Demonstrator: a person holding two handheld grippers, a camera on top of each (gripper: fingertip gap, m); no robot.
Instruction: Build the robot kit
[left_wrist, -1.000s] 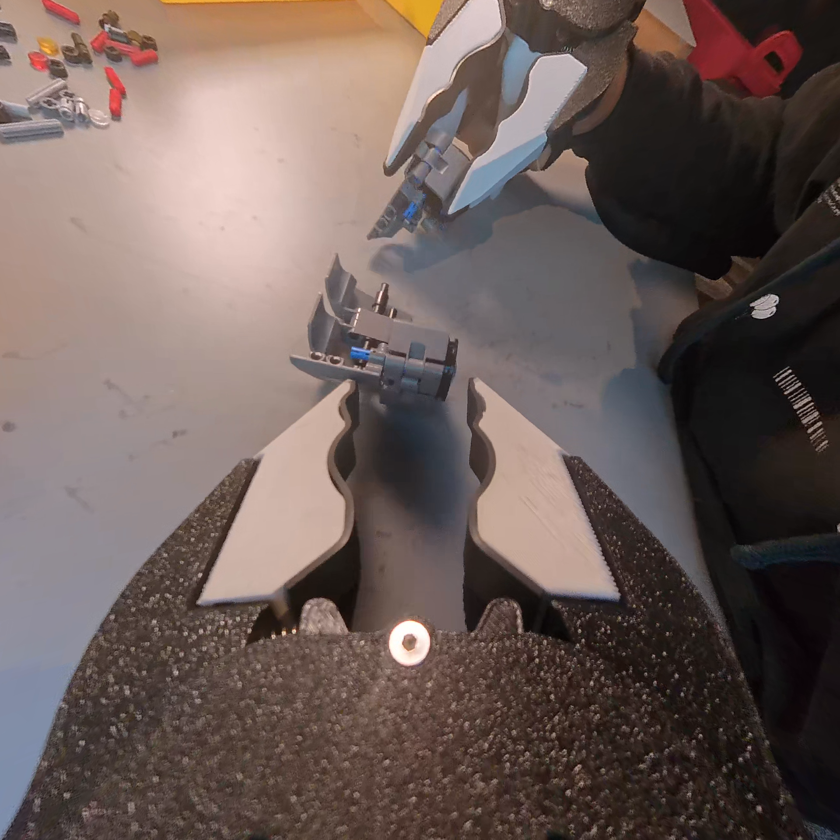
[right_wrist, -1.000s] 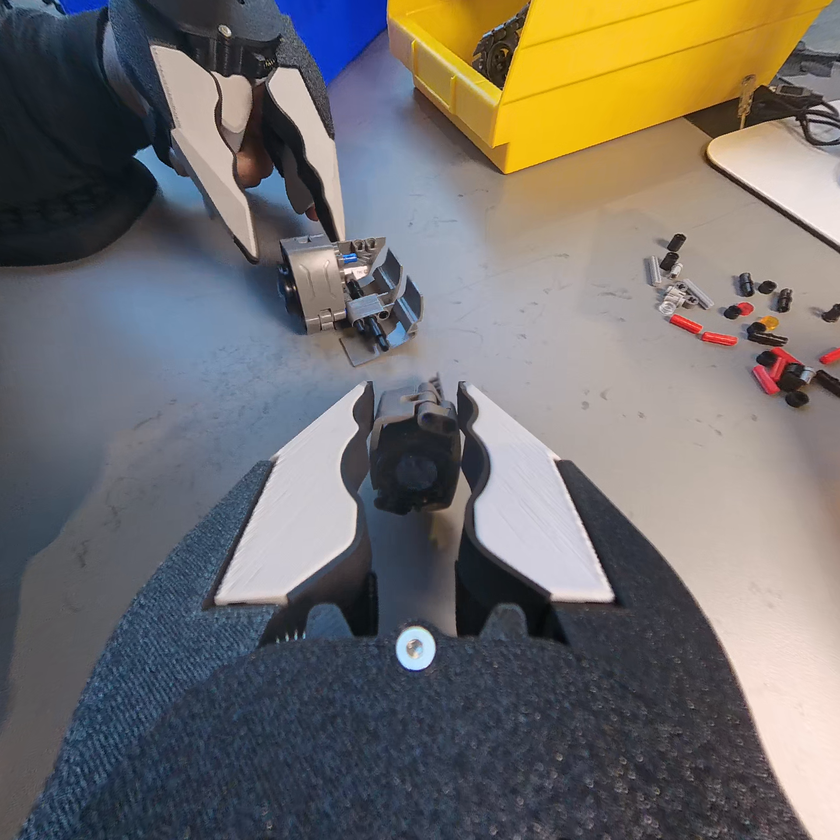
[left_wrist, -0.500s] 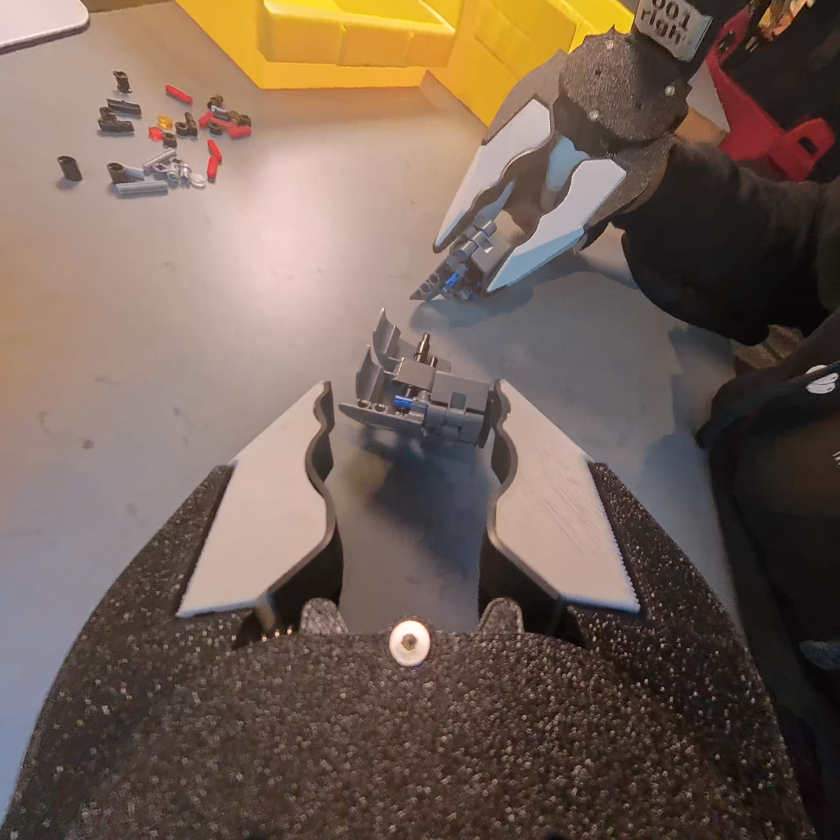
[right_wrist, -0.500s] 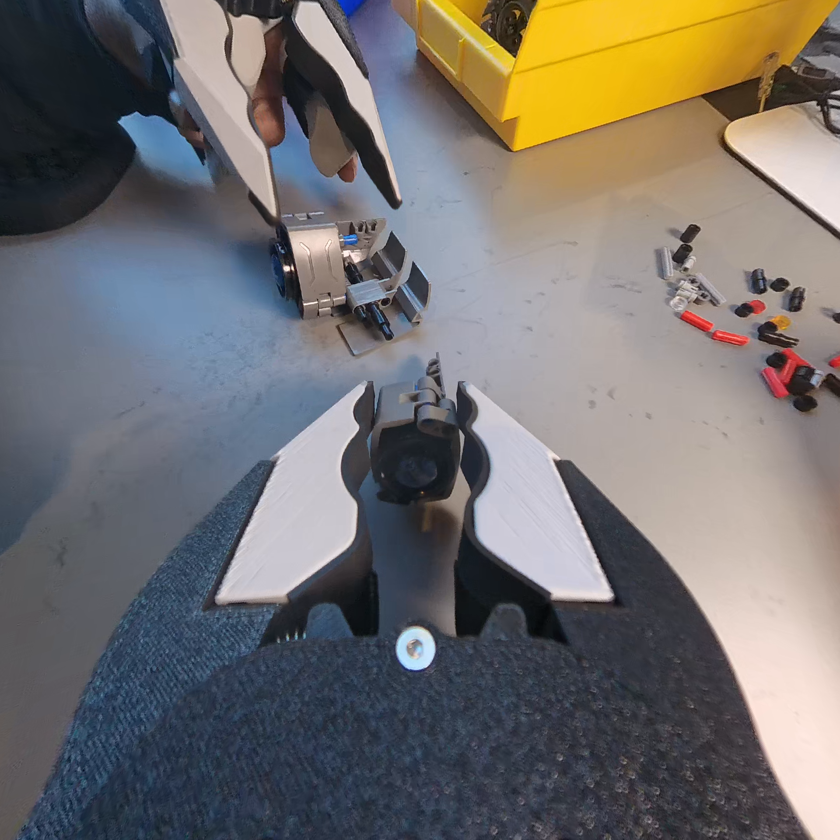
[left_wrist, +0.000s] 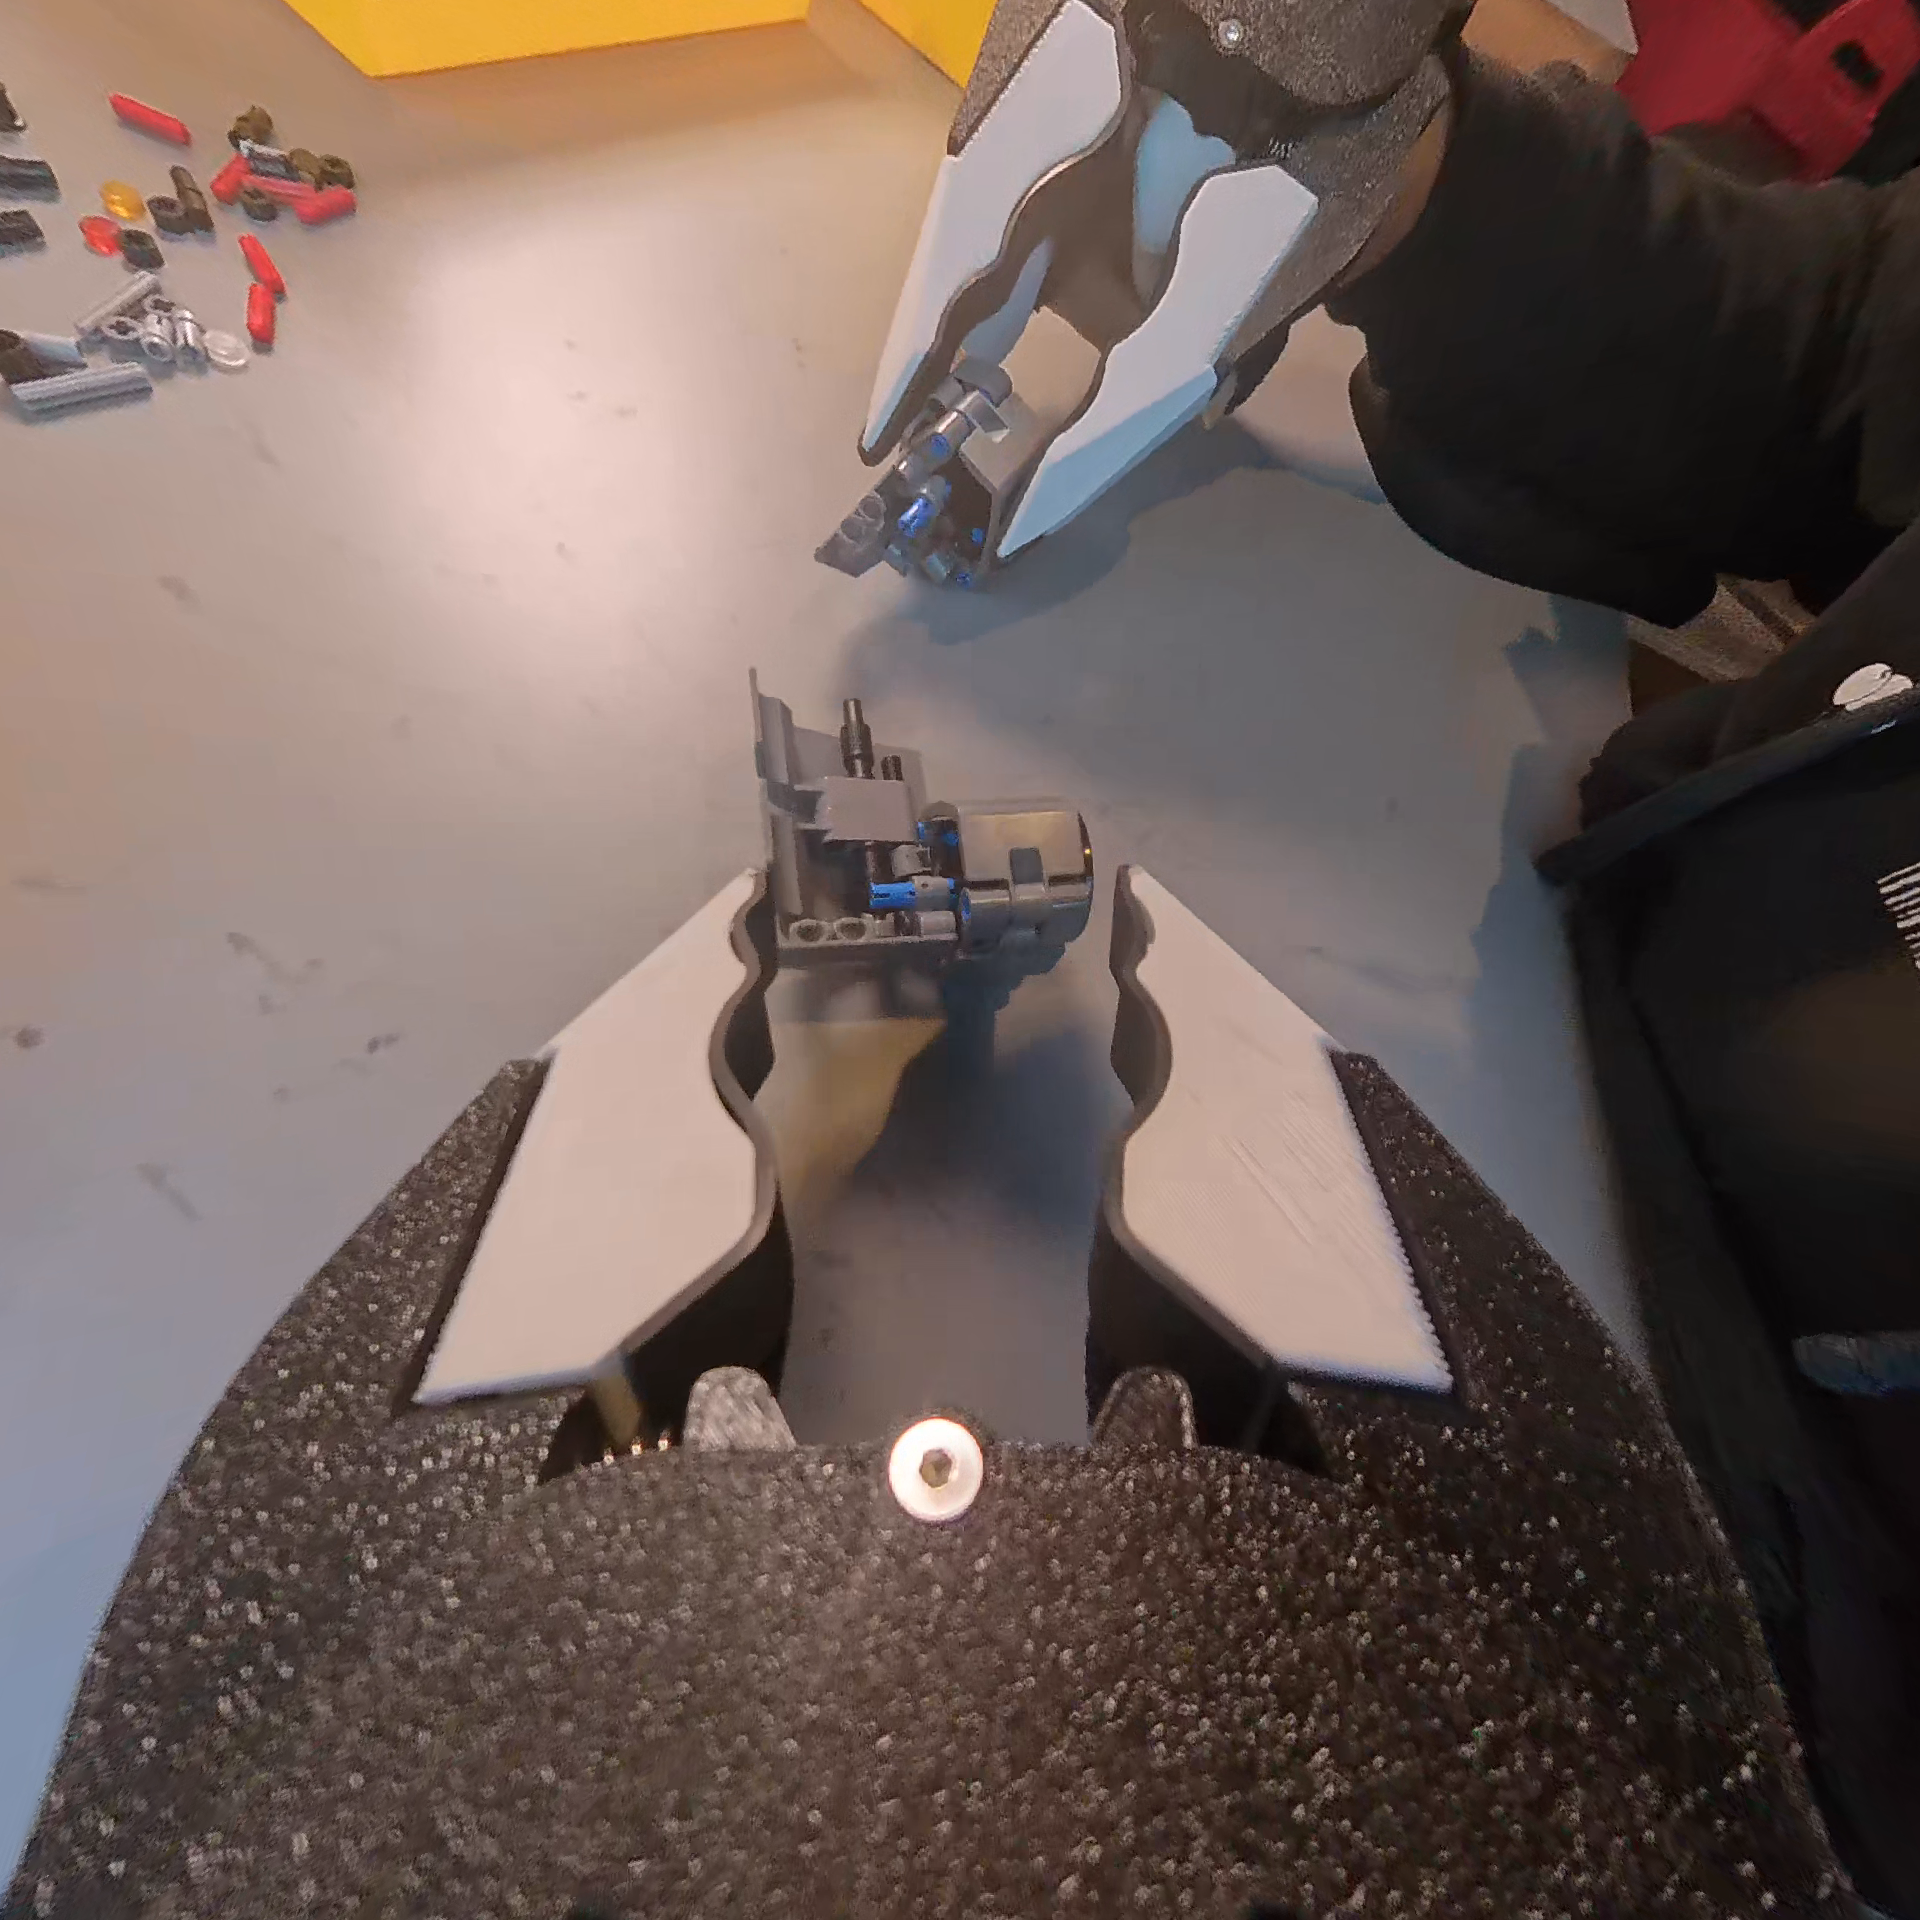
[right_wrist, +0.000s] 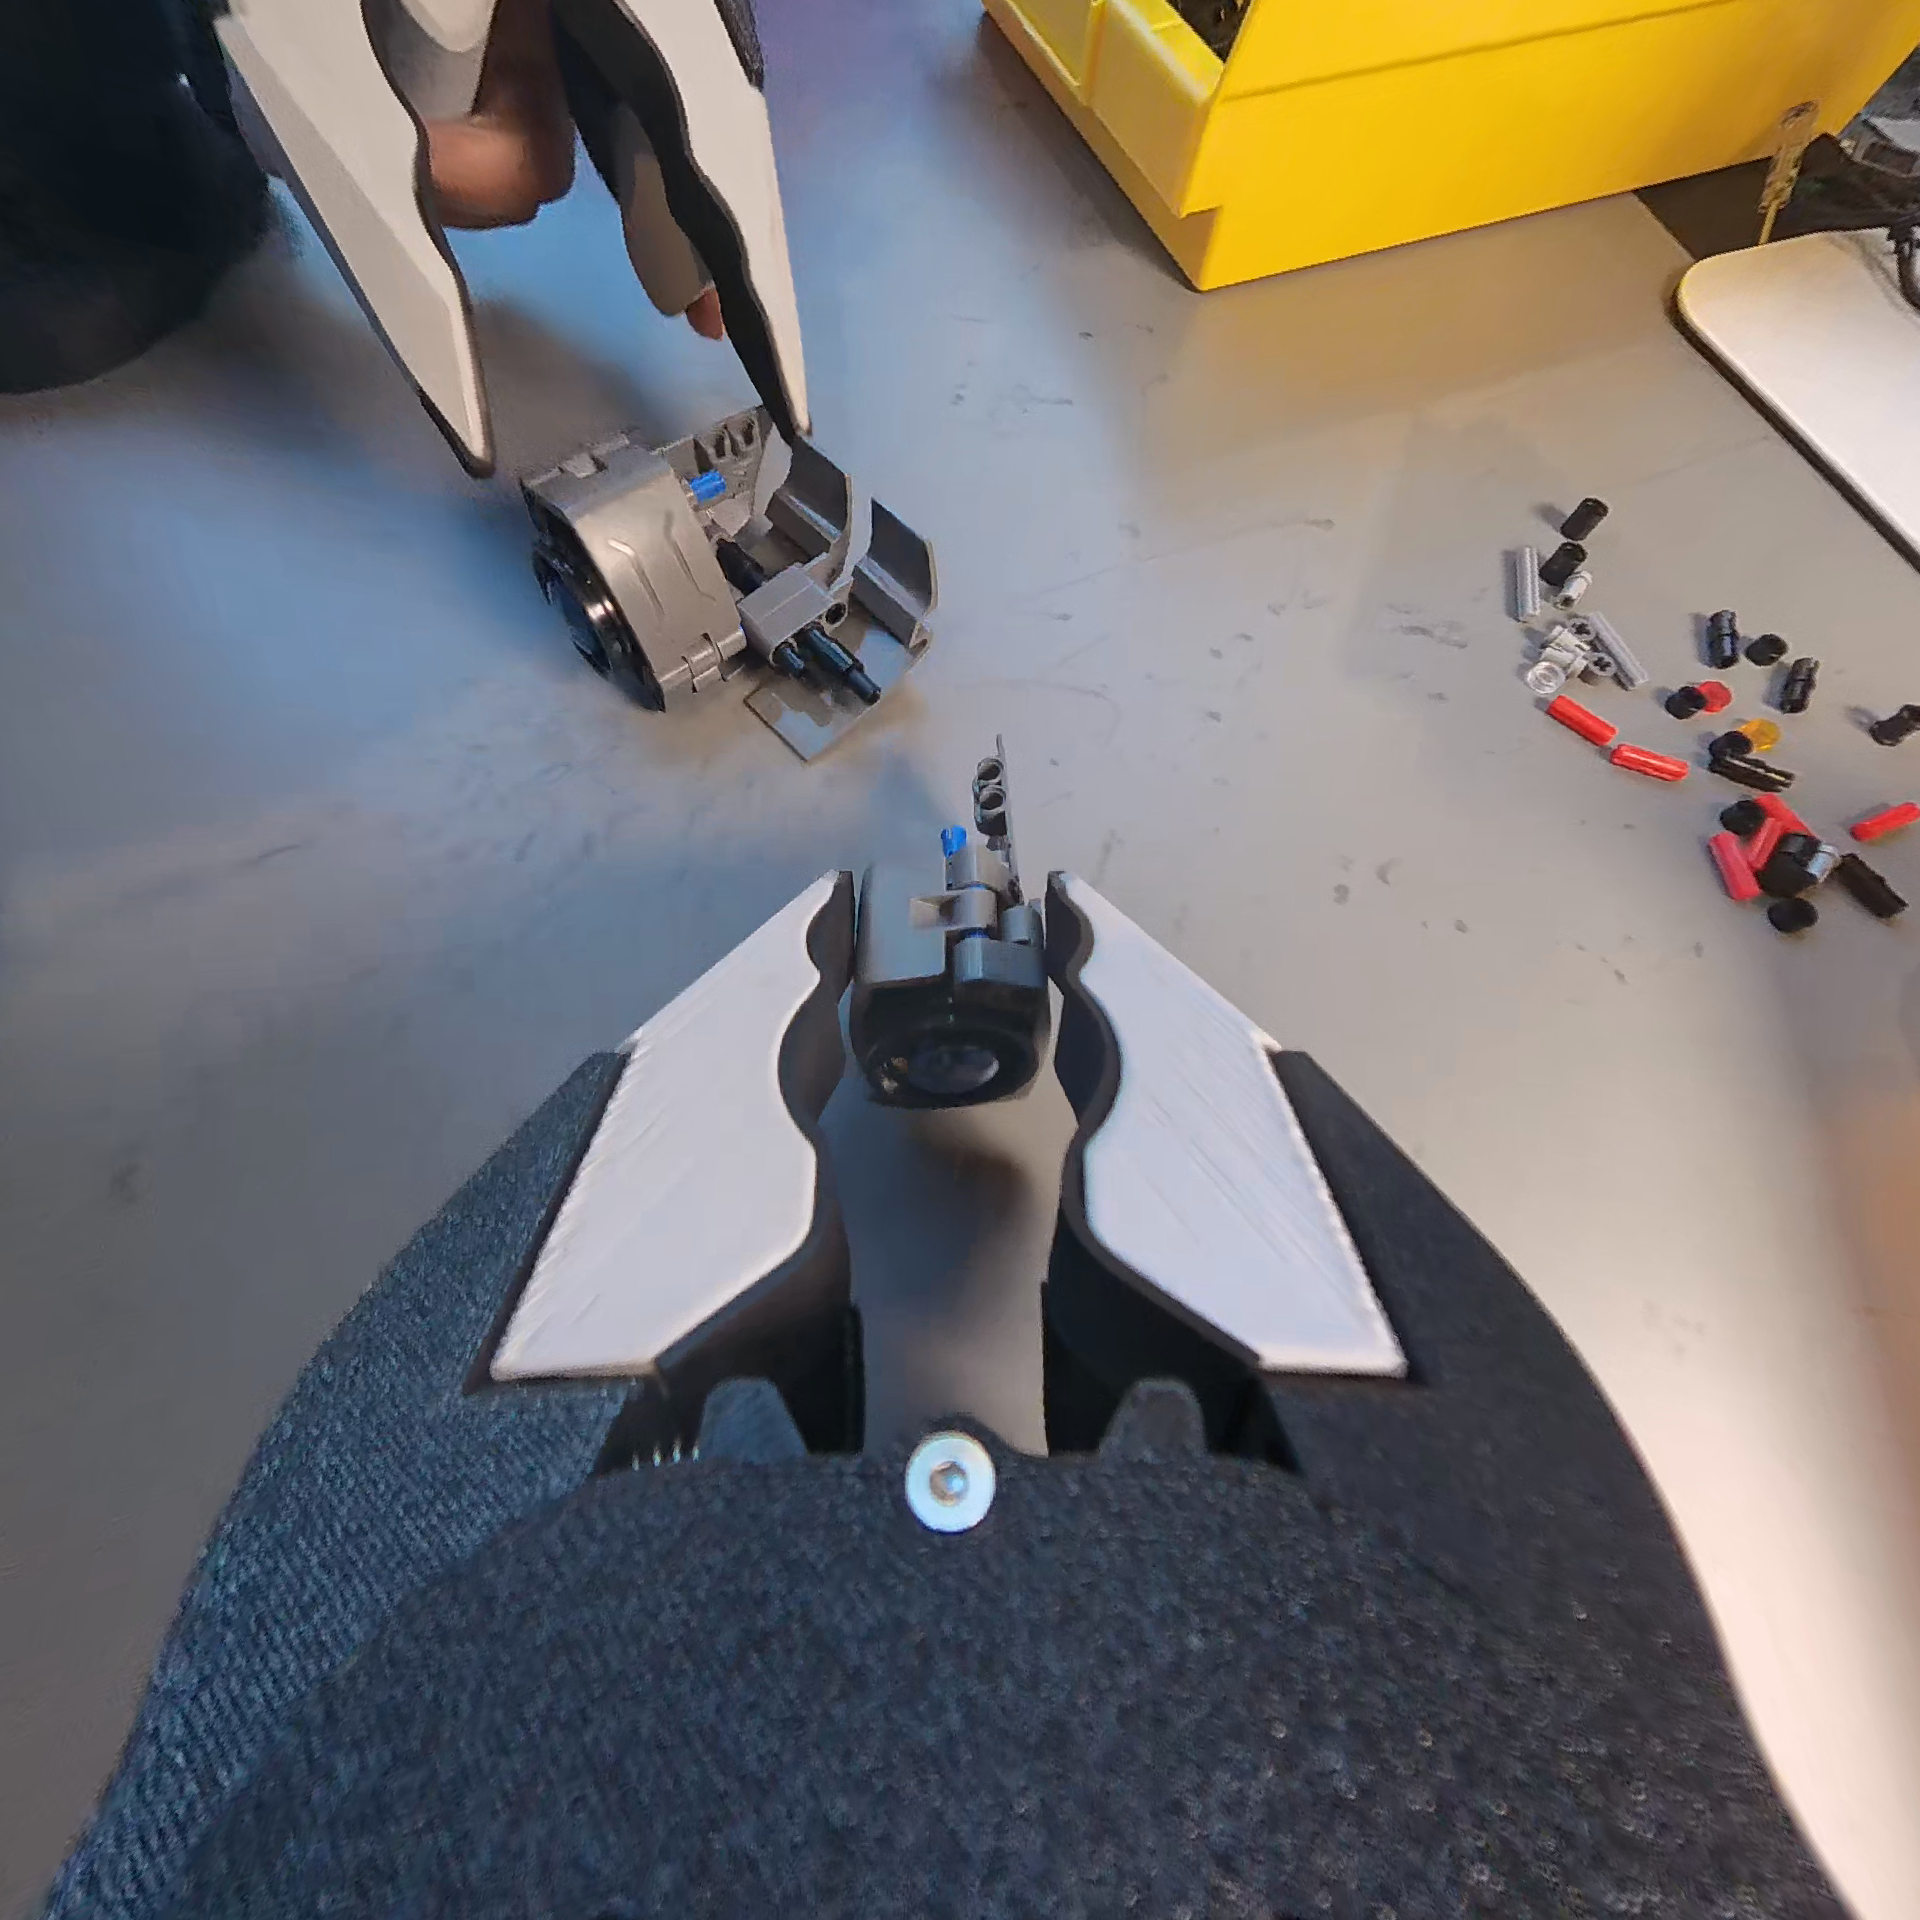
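On a grey table (left_wrist: 416, 644), the left gripper (left_wrist: 935, 883) stands with its fingers spread wide on either side of a grey brick-built assembly (left_wrist: 914, 862) that rests on the tabletop; its left fingertip is at the assembly's panelled end, while the right fingertip stands just clear of the rounded dark end. Seen from the right wrist view, the same assembly (right_wrist: 717, 582) lies on its side with black pins pointing outward.

The right gripper (right_wrist: 948, 914) is clamped on a second, smaller grey module (right_wrist: 951, 987), a dark round housing with a blue pin and a thin beam projecting forward, held just beyond the first assembly.

Farther off, a scatter of small red, black and grey loose parts (right_wrist: 1704, 727) lies well apart from both grippers. A yellow bin (right_wrist: 1455, 114) sits at the table's far edge.
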